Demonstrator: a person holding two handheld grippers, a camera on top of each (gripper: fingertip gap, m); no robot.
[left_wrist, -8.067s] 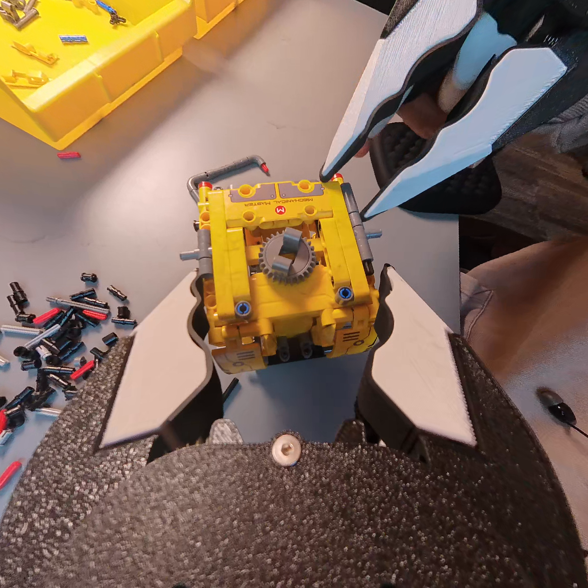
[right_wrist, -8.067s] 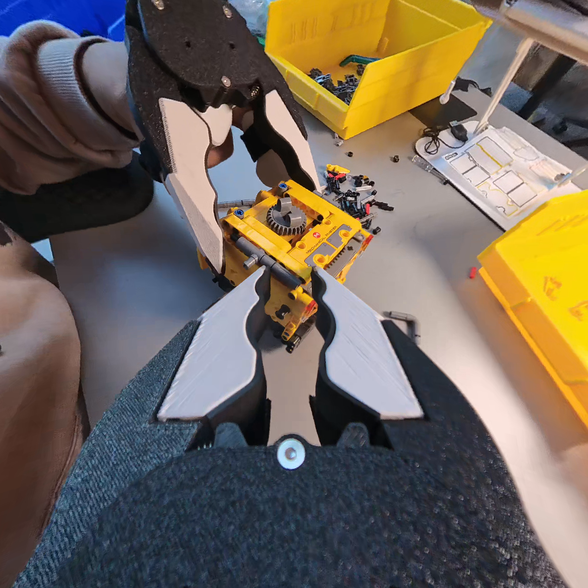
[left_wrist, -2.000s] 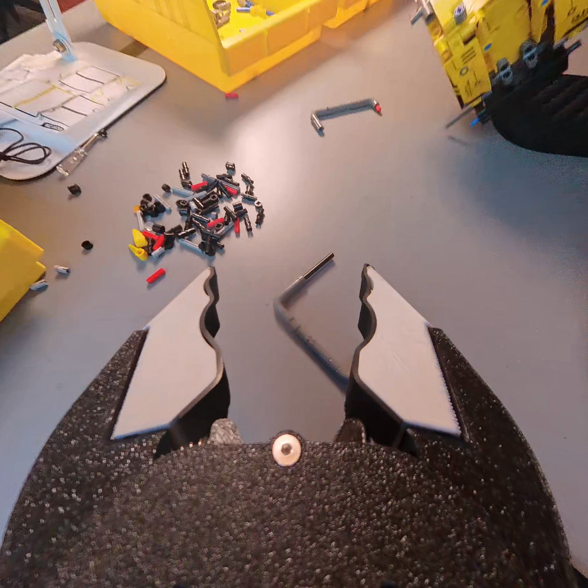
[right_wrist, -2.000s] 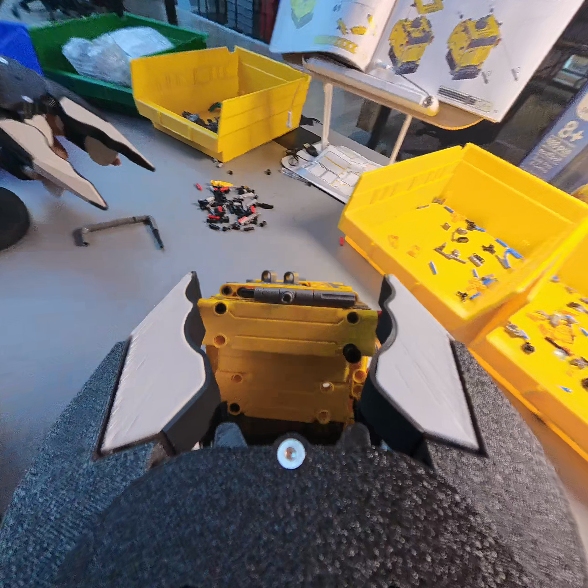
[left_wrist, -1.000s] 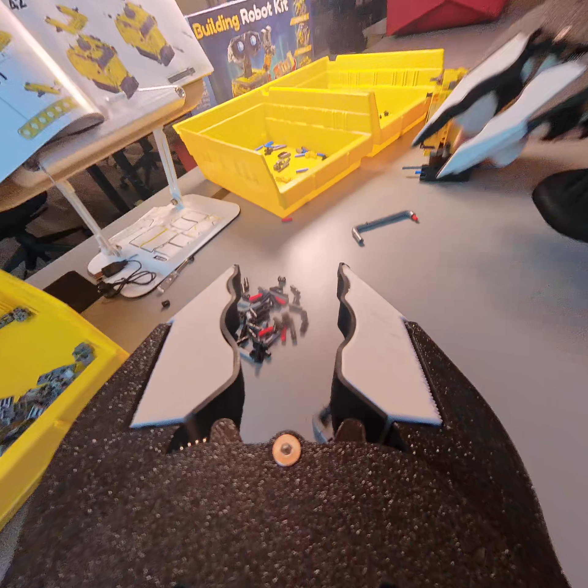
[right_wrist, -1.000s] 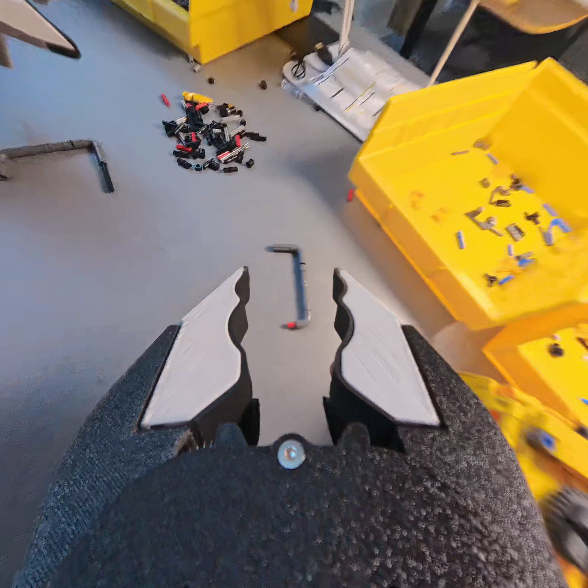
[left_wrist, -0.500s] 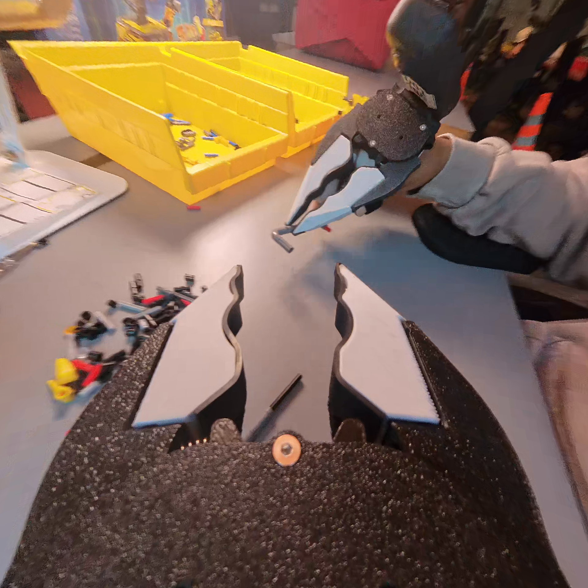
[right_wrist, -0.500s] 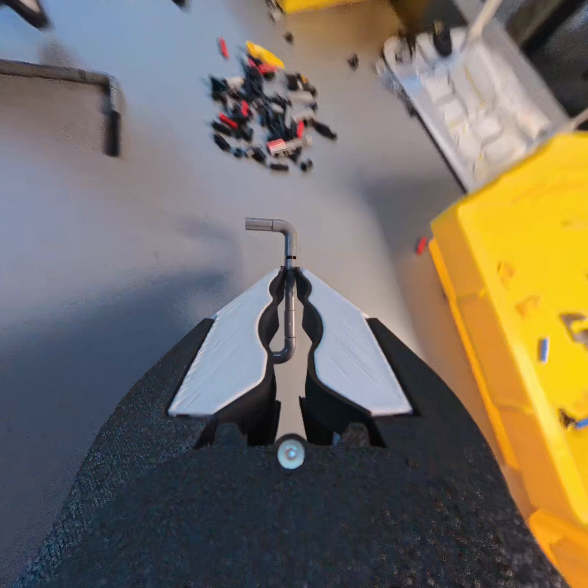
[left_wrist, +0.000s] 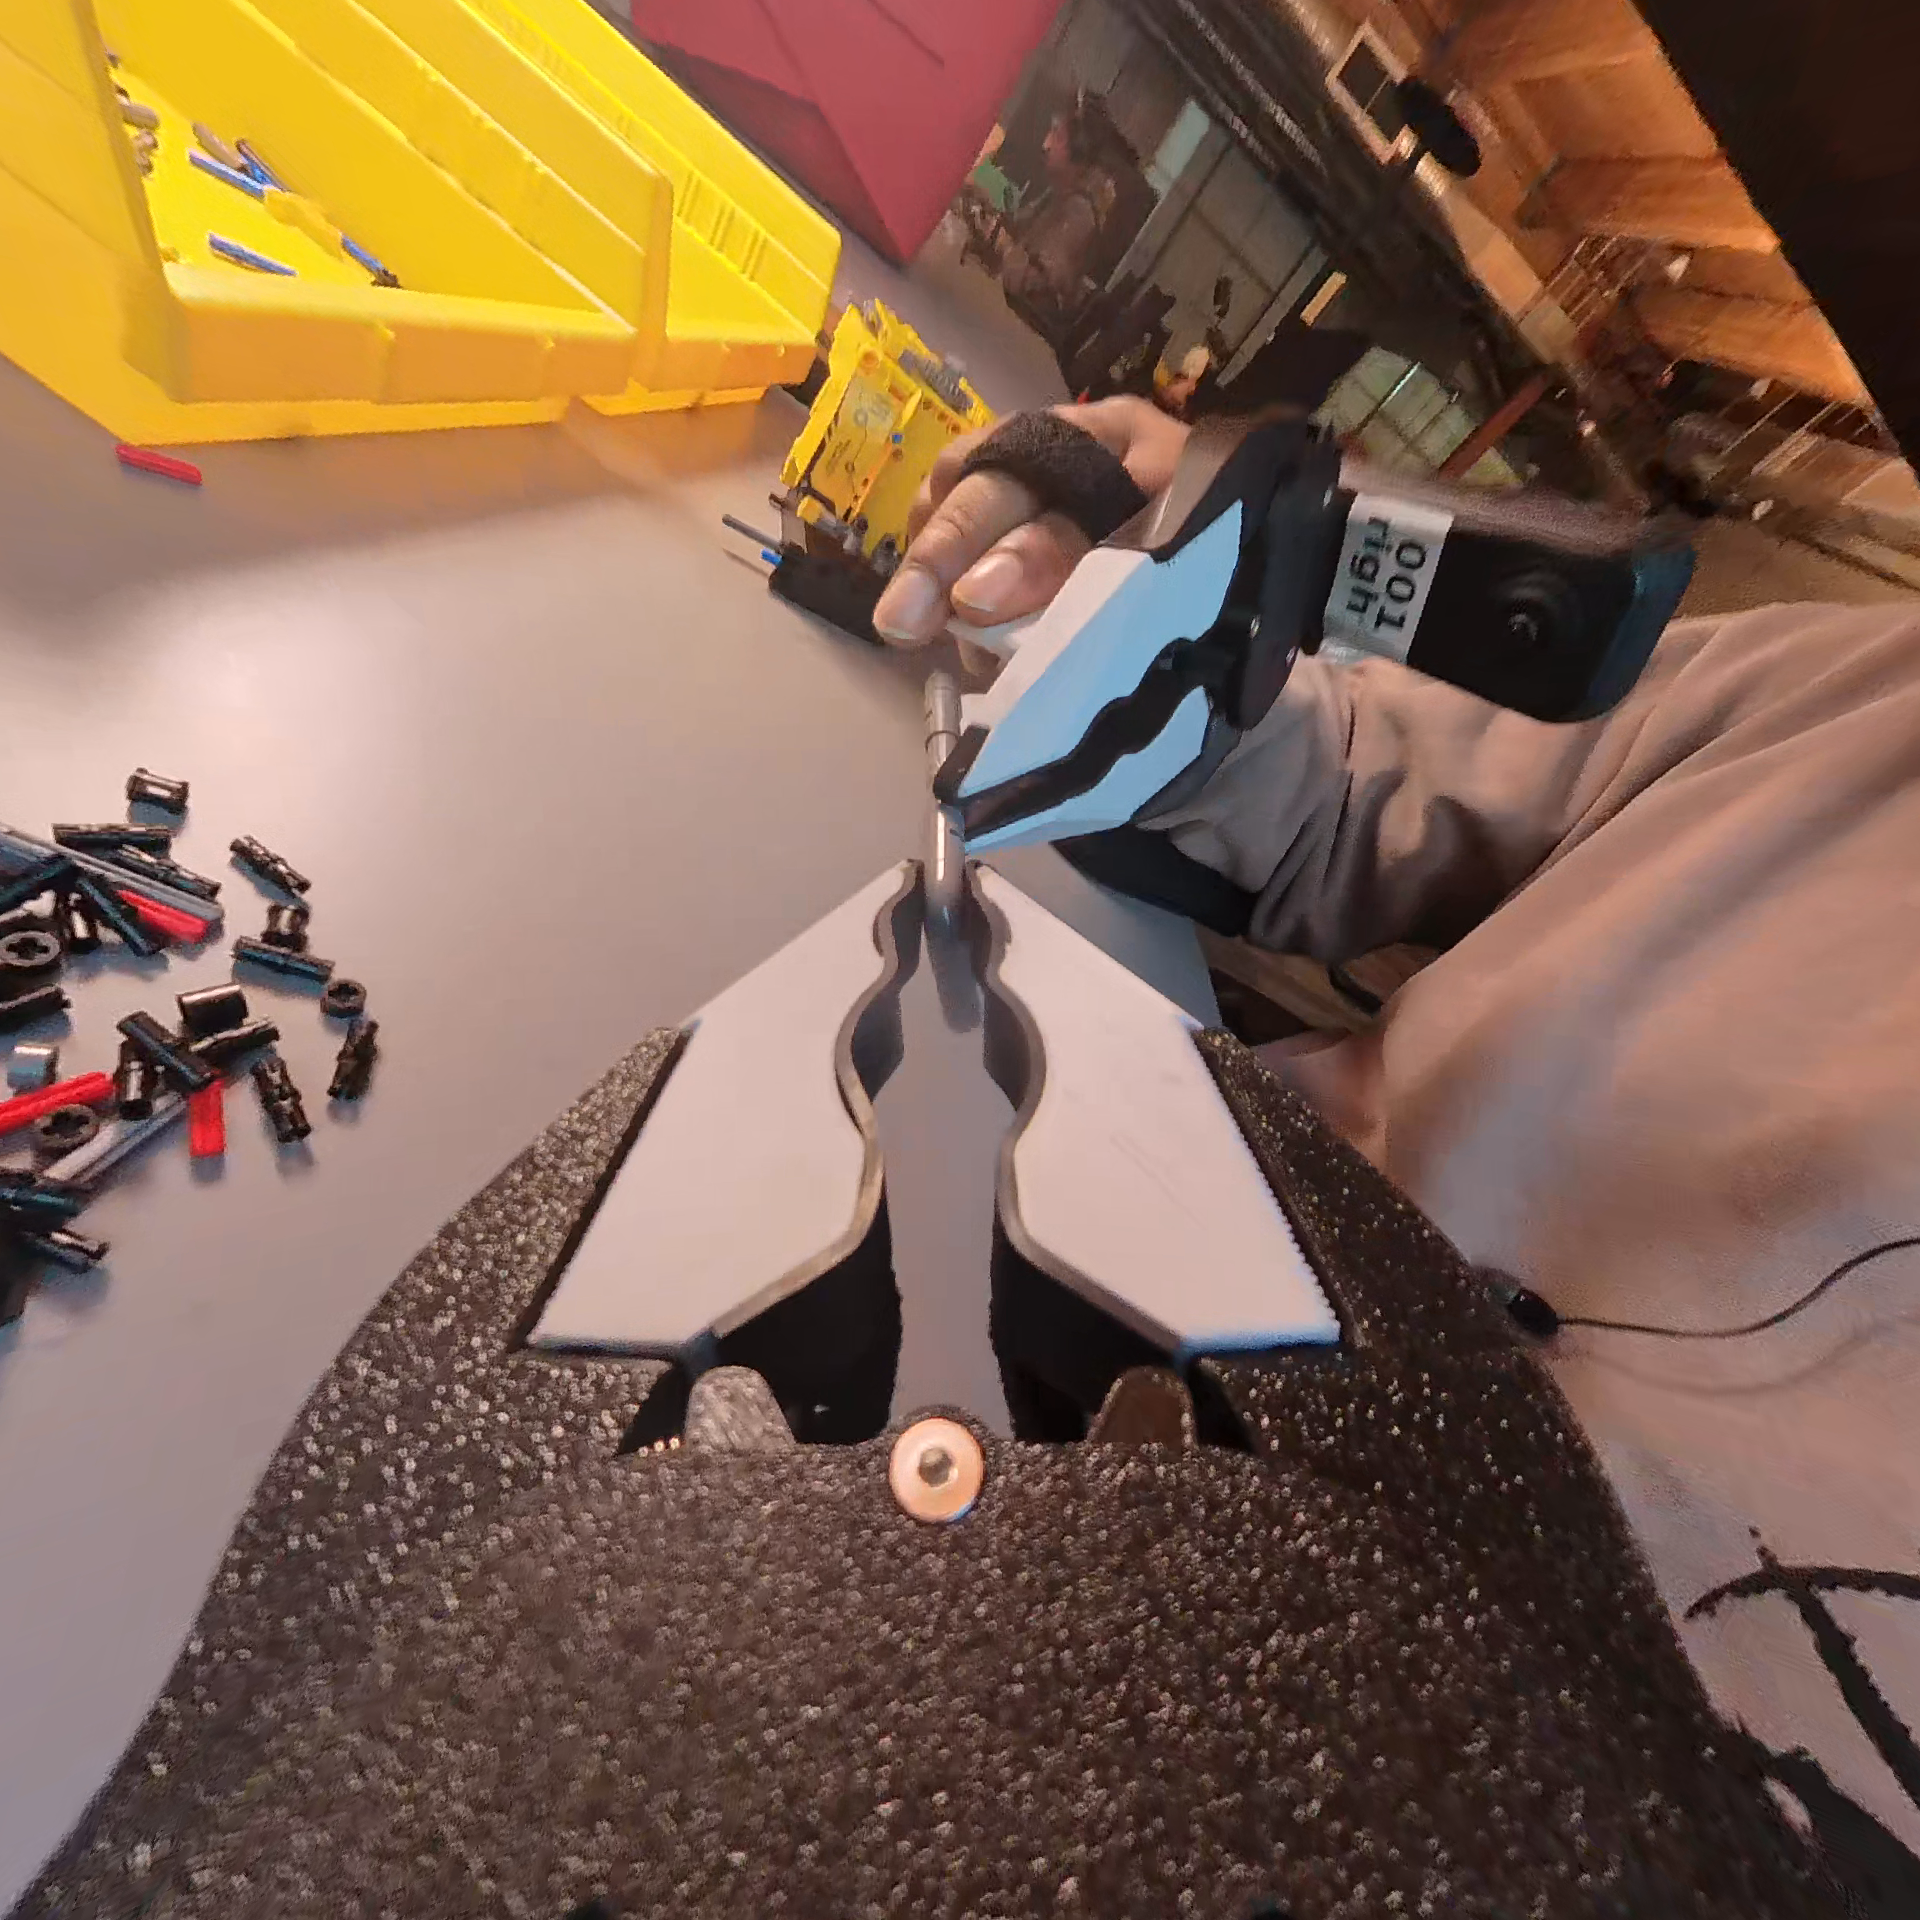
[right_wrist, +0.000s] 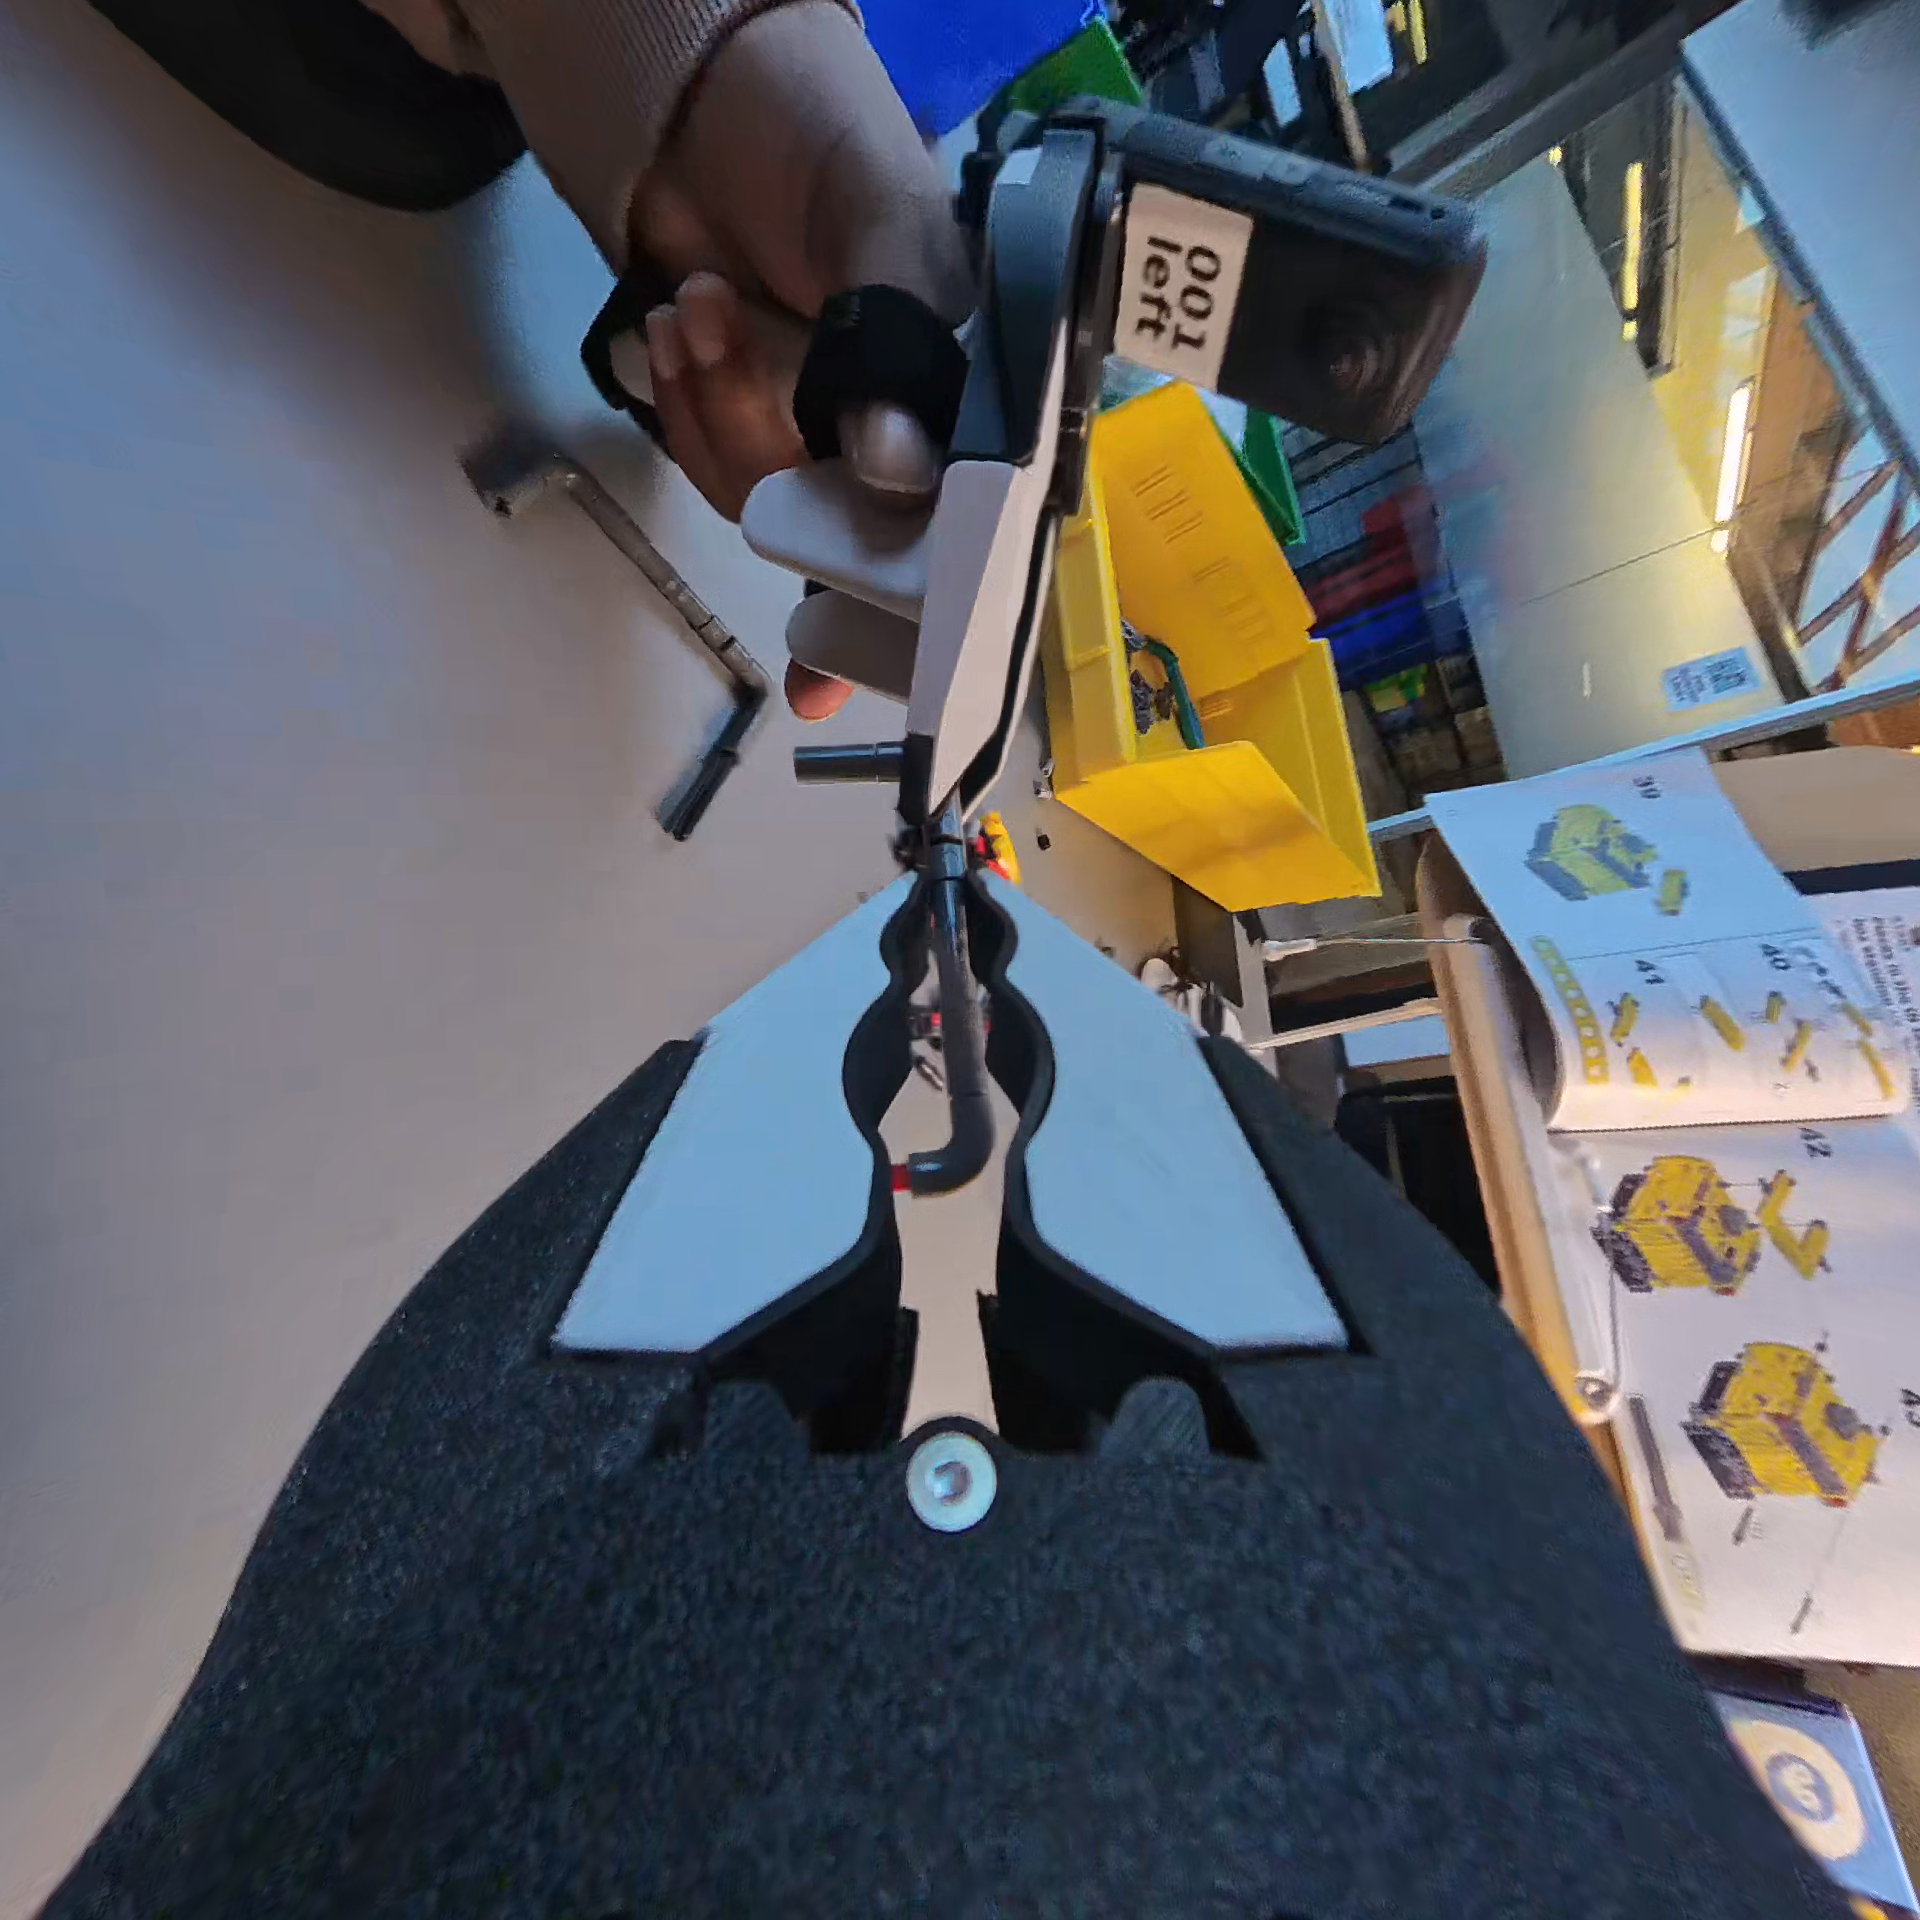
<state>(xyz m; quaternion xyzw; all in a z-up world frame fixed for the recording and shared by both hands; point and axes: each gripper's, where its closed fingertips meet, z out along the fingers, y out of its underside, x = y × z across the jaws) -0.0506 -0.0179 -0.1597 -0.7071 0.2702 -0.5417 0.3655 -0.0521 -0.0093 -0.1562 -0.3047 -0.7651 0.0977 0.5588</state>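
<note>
Grey bent rod (right_wrist: 958, 1023) hangs above the grey surface (left_wrist: 540, 665), pinched from both ends: the right tool (right_wrist: 940, 883) is clamped on its straight run, the red-tipped elbow sitting between its fingers, and the left tool (left_wrist: 940, 883) is squeezed tight on the other end. Far behind sits the yellow block model (left_wrist: 868, 426) beside yellow bins (left_wrist: 416, 239); small pins (left_wrist: 156, 1029) litter the left, and a second bent rod (right_wrist: 644, 582) lies flat.
</note>
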